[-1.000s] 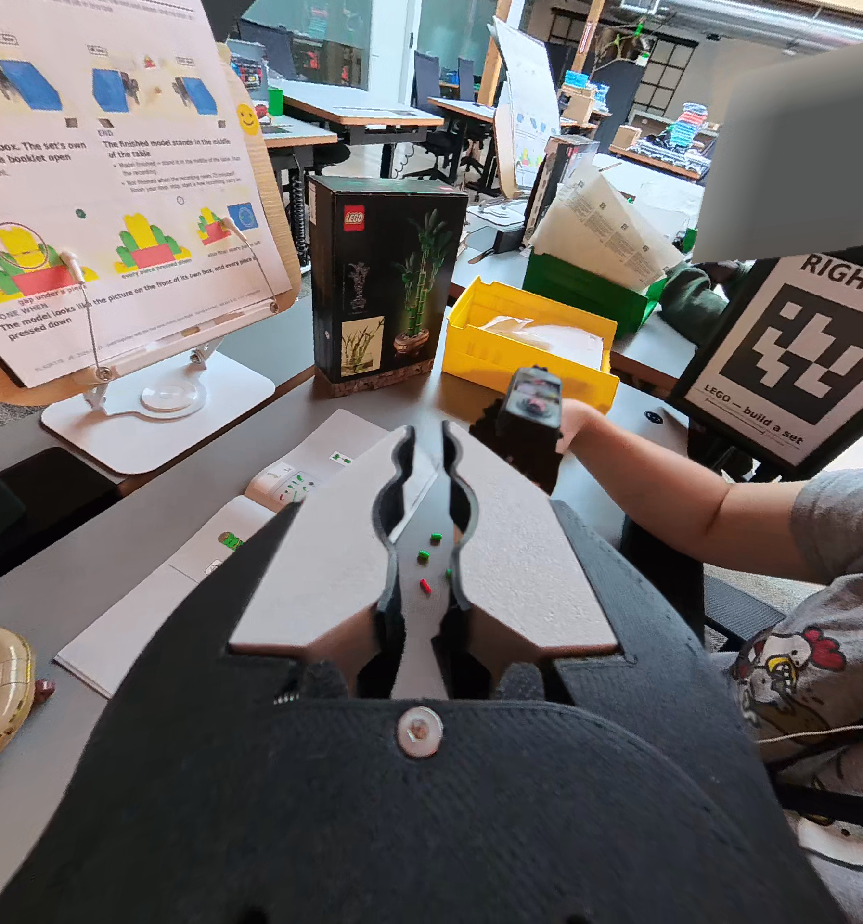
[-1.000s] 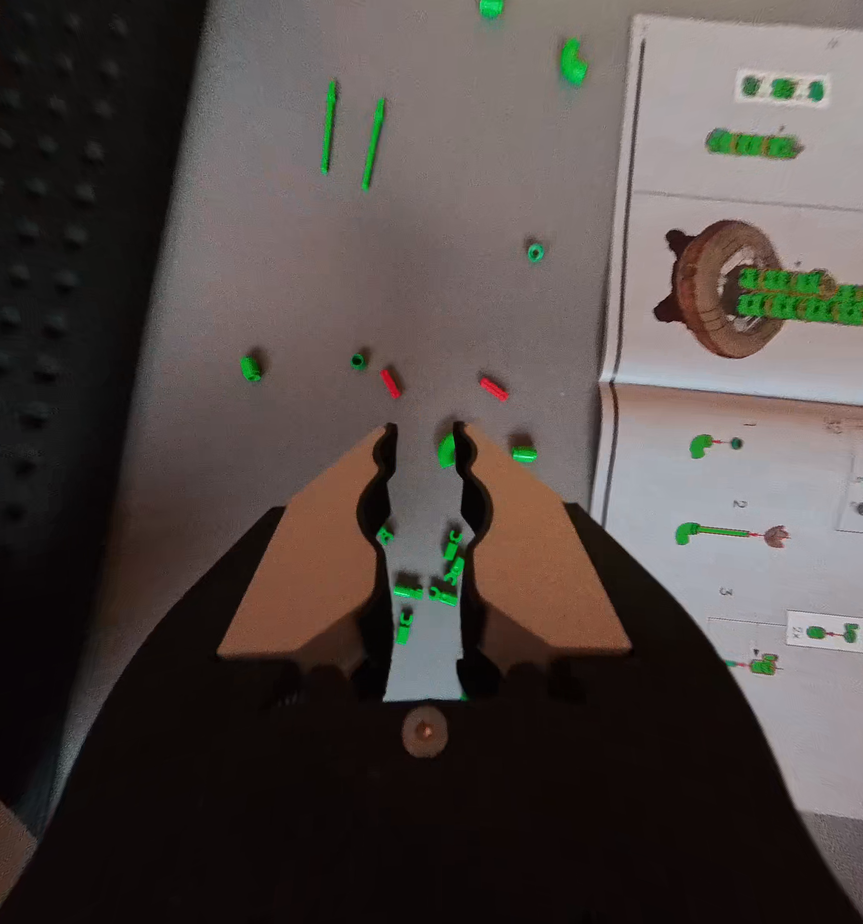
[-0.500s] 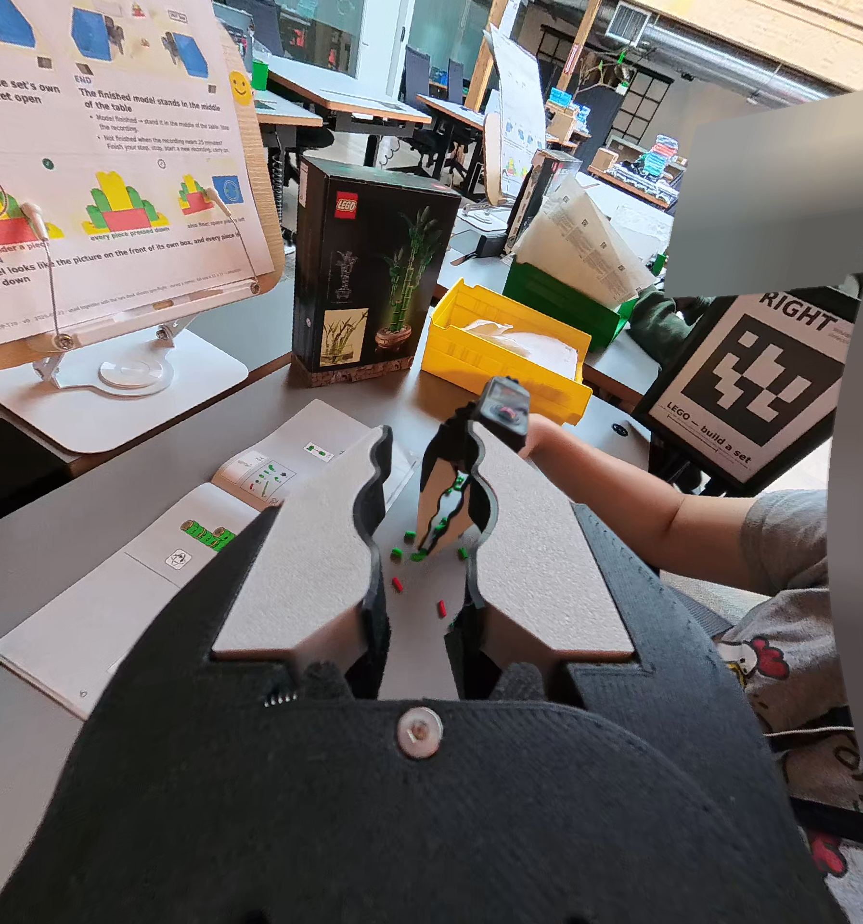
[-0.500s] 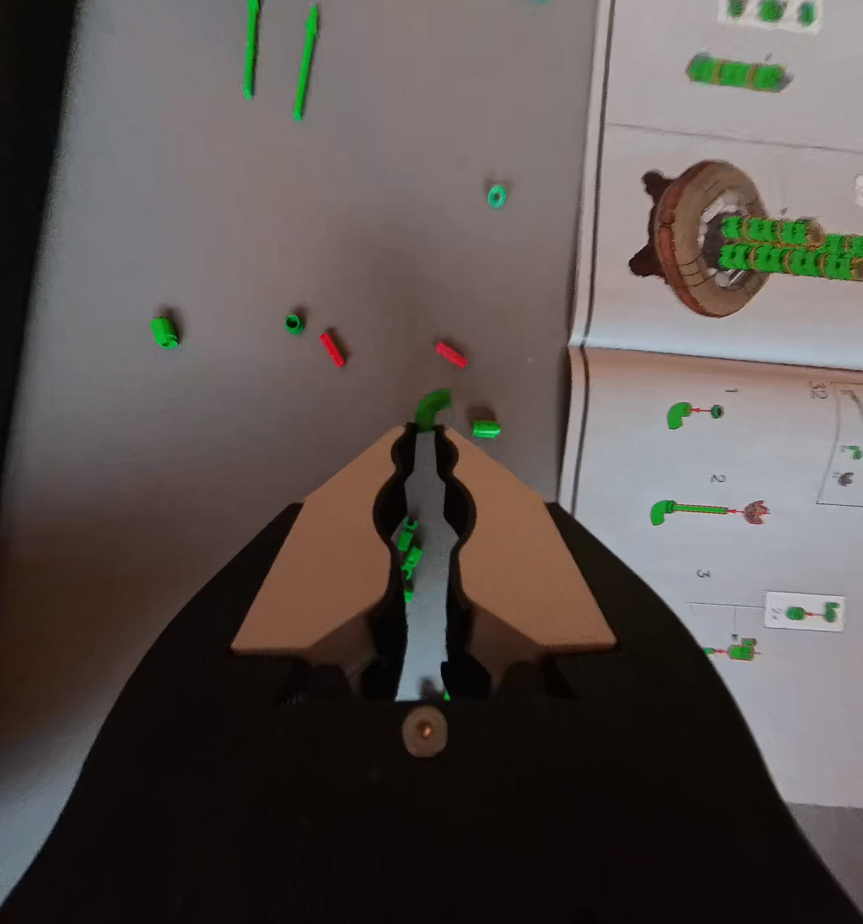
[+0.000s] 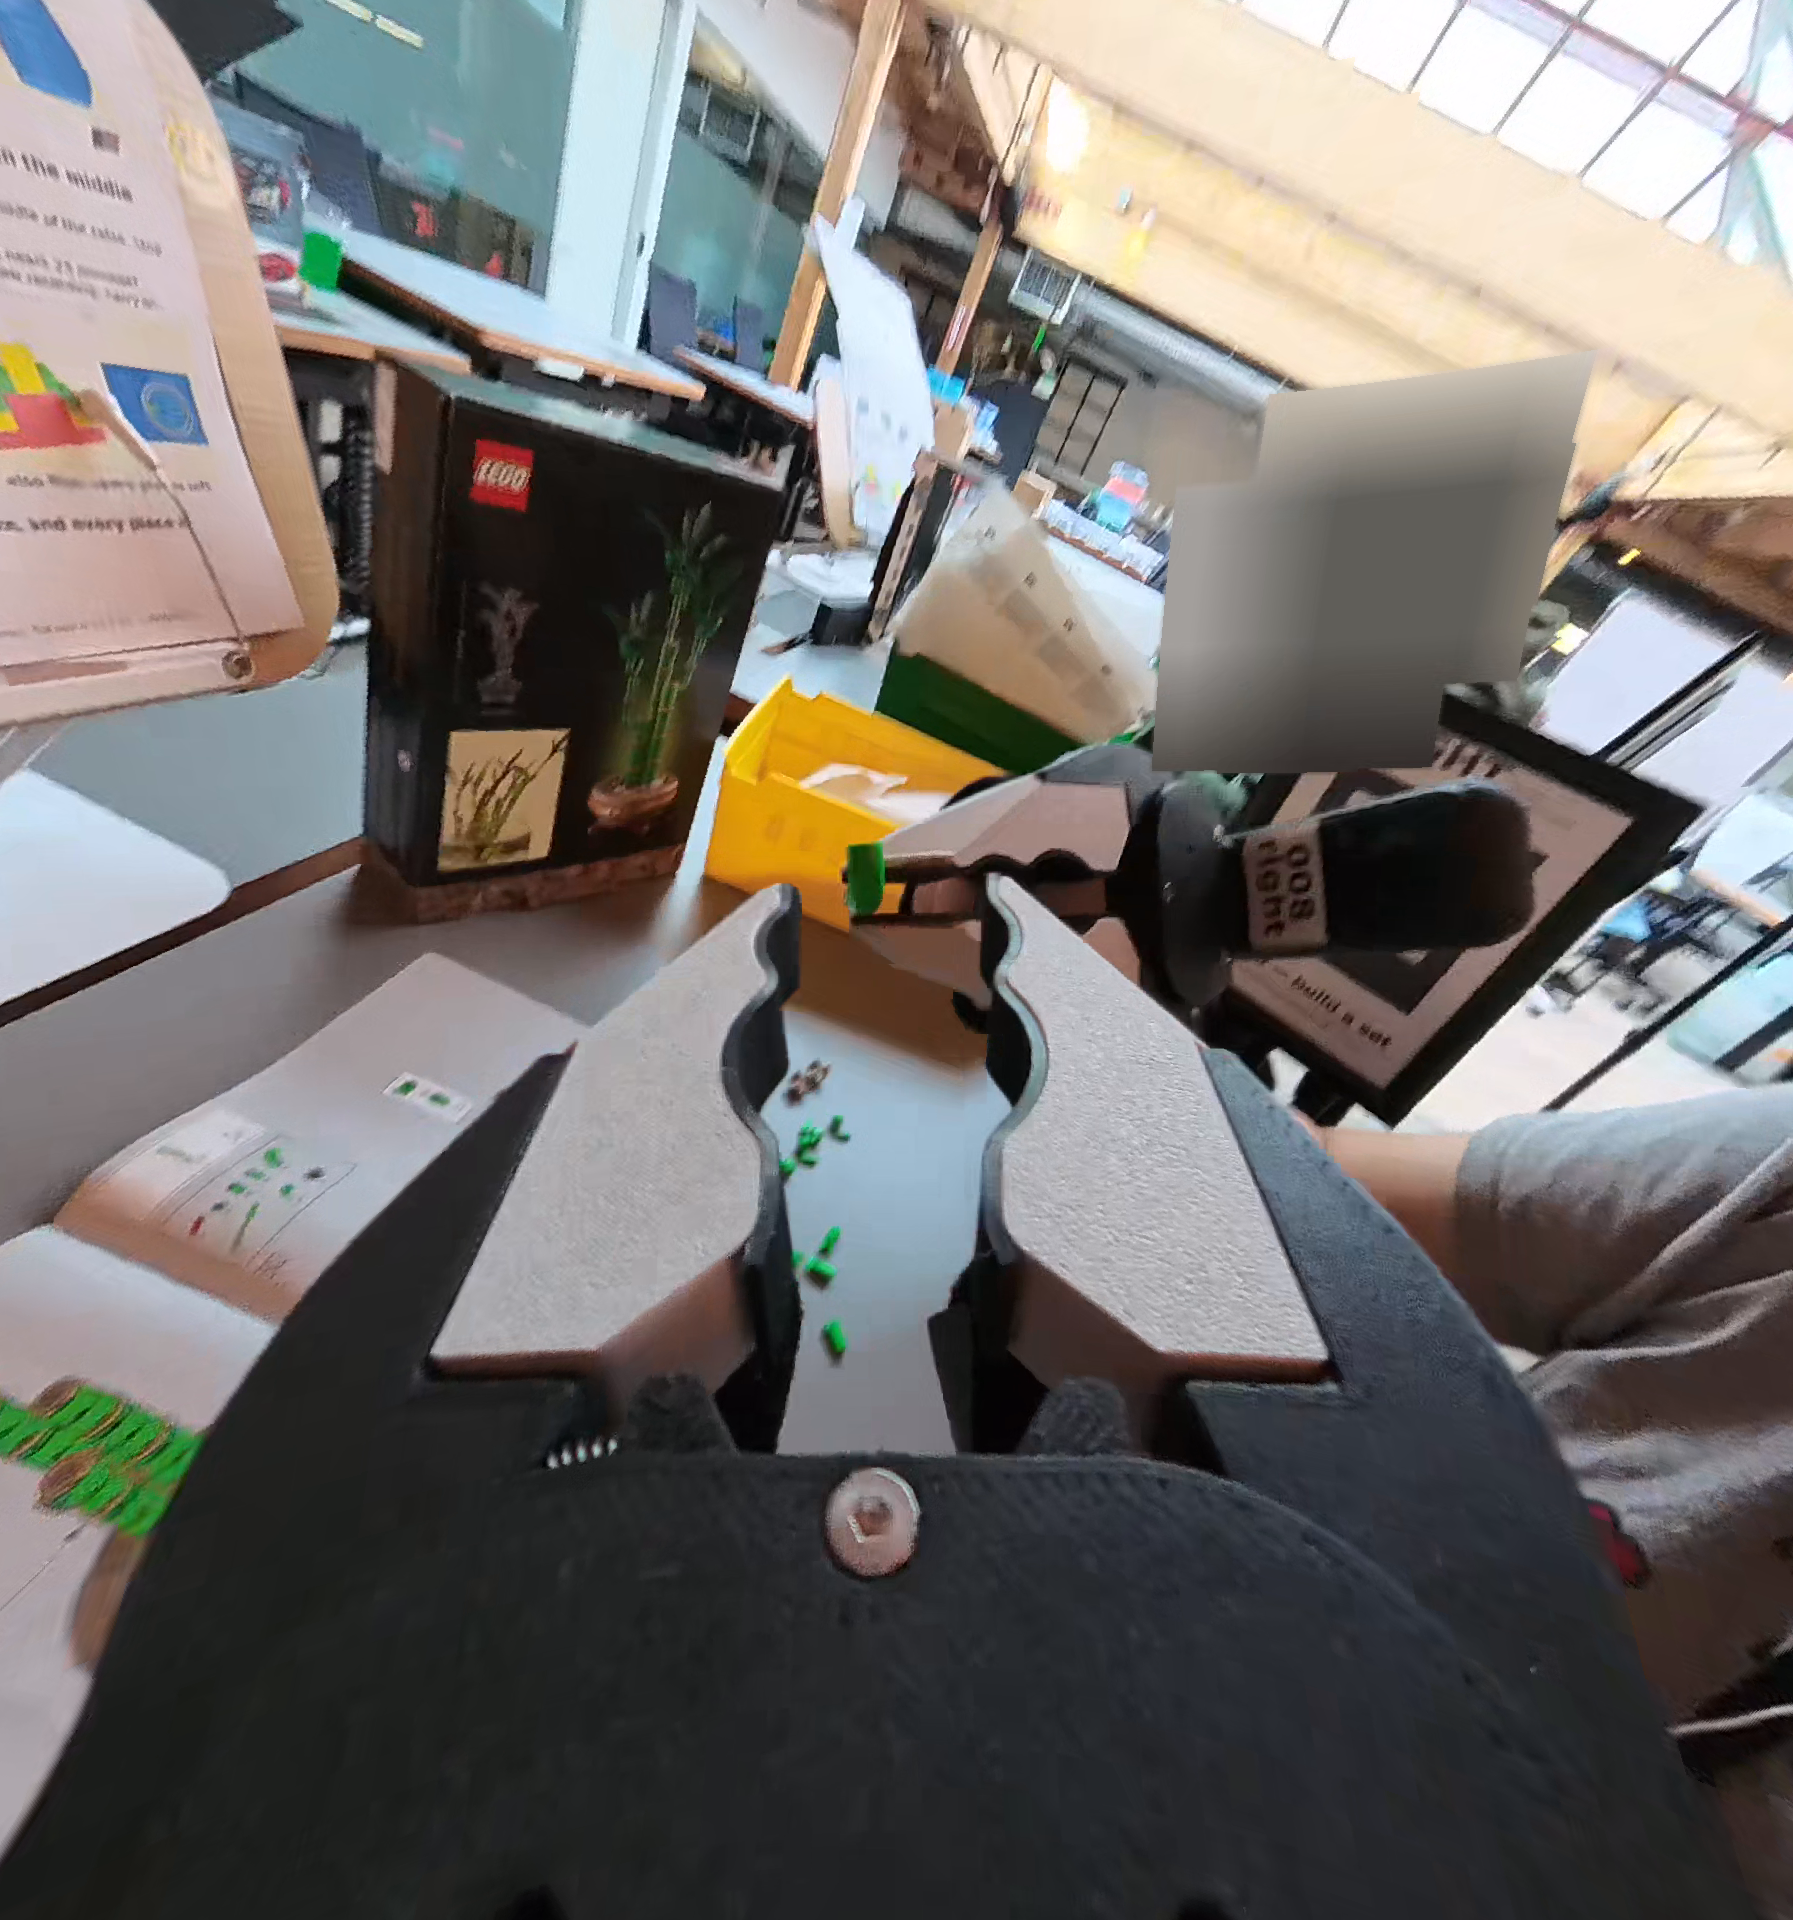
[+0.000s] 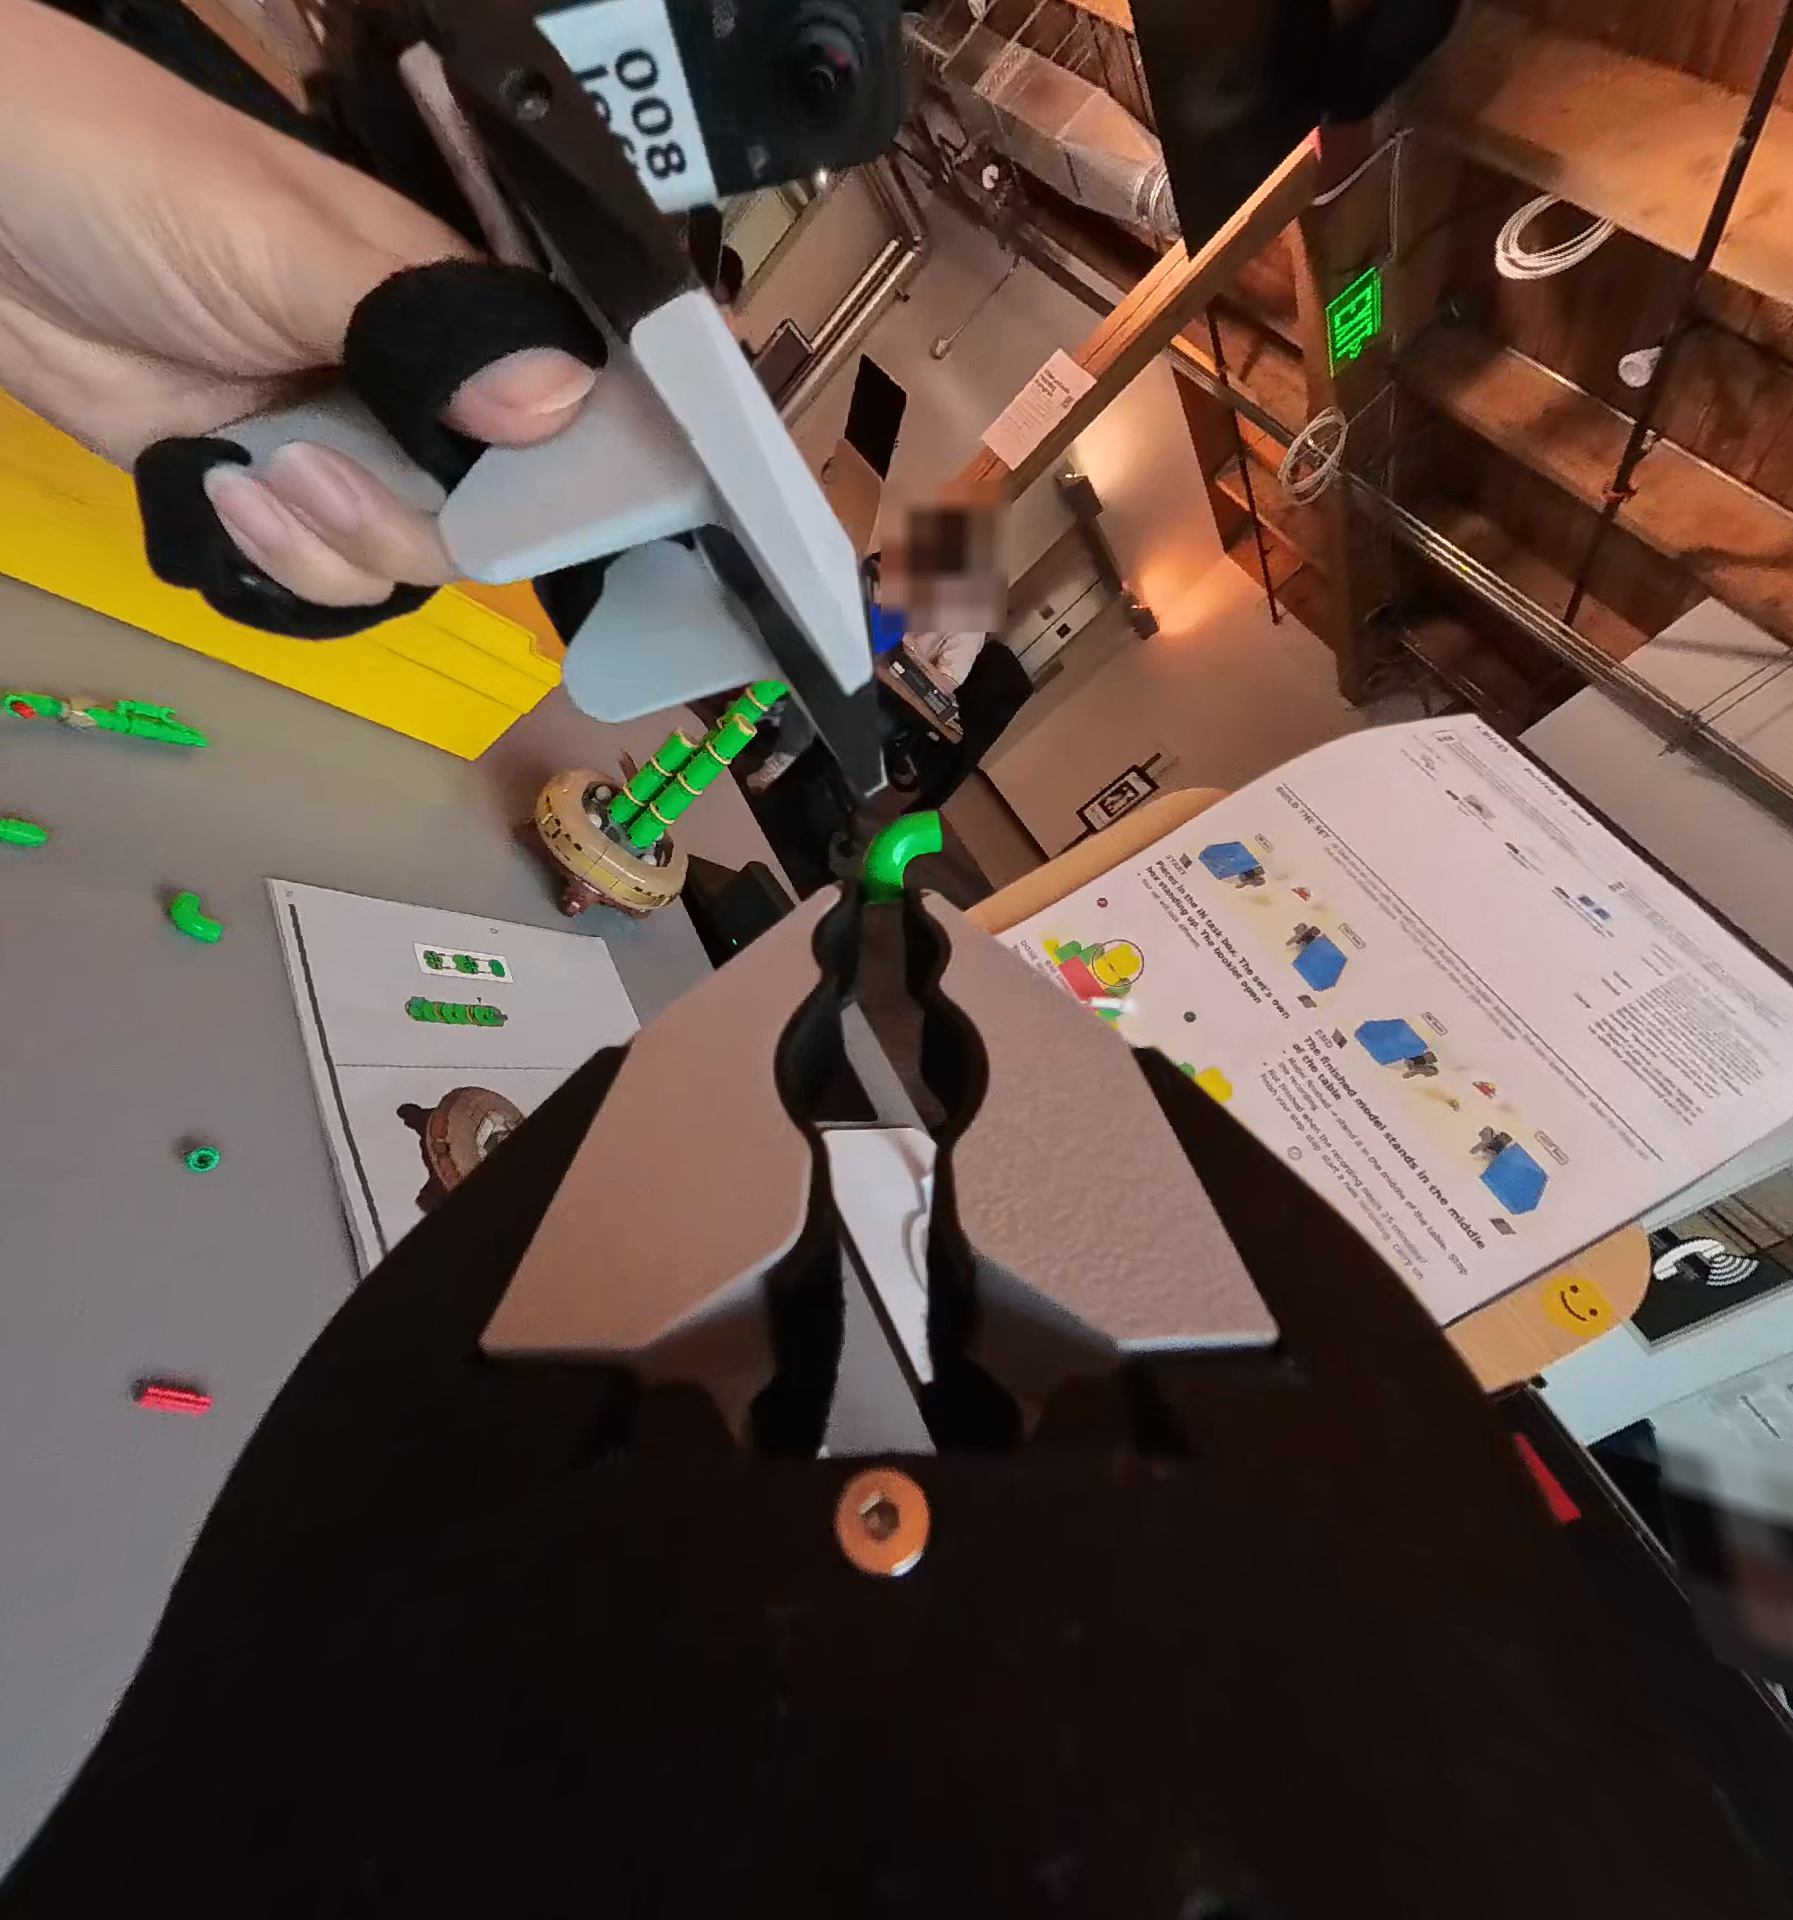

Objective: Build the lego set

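My right gripper [image 6: 879,899] is shut on a small green curved piece [image 6: 902,847] and holds it in the air, pinched at the fingertips. In the left wrist view the right gripper [image 5: 959,883] reaches in from the right with the green piece [image 5: 864,878] just beyond my left gripper [image 5: 892,909], which is open and empty. The left gripper [image 6: 830,717] hangs close above the piece in the right wrist view. A part-built bamboo model in a tan pot [image 6: 622,831] stands on the grey table [image 6: 92,1039]. Several loose green pieces [image 5: 814,1143] lie below.
An open instruction booklet [image 6: 456,1018] lies on the table. A yellow bin [image 5: 819,800] and the set's black box [image 5: 559,675] stand behind. A sheet on a stand [image 6: 1391,987] is at the side. A green elbow [image 6: 191,916], ring [image 6: 202,1156] and red pin [image 6: 173,1397] lie loose.
My right gripper shut on the green curved piece, lifted it off the table and swung up in front of the left gripper. The left gripper opened wider and tilted upward.
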Tool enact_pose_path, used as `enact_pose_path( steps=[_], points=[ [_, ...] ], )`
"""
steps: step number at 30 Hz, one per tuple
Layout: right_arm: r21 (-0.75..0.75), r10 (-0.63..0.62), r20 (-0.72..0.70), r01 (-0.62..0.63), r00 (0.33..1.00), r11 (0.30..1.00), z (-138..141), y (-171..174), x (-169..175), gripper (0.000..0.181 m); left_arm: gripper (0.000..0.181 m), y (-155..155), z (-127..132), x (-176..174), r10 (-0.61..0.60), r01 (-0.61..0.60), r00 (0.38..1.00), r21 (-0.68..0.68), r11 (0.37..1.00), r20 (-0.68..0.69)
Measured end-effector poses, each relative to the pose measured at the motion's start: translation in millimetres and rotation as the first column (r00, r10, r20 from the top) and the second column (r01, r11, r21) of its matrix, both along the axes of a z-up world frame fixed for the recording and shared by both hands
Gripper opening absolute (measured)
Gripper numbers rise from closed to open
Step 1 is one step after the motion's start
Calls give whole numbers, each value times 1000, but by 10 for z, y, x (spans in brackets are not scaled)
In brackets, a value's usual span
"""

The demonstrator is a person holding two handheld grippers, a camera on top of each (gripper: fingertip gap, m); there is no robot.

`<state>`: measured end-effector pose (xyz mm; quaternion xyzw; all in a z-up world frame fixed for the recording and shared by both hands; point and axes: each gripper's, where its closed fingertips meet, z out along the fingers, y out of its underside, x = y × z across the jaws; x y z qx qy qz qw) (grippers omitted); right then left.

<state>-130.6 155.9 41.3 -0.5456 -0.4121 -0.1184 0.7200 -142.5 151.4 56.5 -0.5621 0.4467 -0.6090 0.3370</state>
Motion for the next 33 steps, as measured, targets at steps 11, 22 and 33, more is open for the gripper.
enact_pose_path(
  steps=[11, 22, 33],
  points=[
    [55, -24, -2, 24, 1000, 998, 108, -63, -78, 4, 20, -63, 18, 72, -27, 29, 996, -24, 999, 88],
    [46, -38, 30, 37, 999, 998, 22, -12, -116, 4, 4, -34, -66, 113, -6, 2, 996, 43, 999, 85],
    [-138, 86, -97, -99, 992, 985, -224, 103, -209, 23, 5, 258, 241, -256, 85, -98, 985, 82, 992, 147]
  ],
)
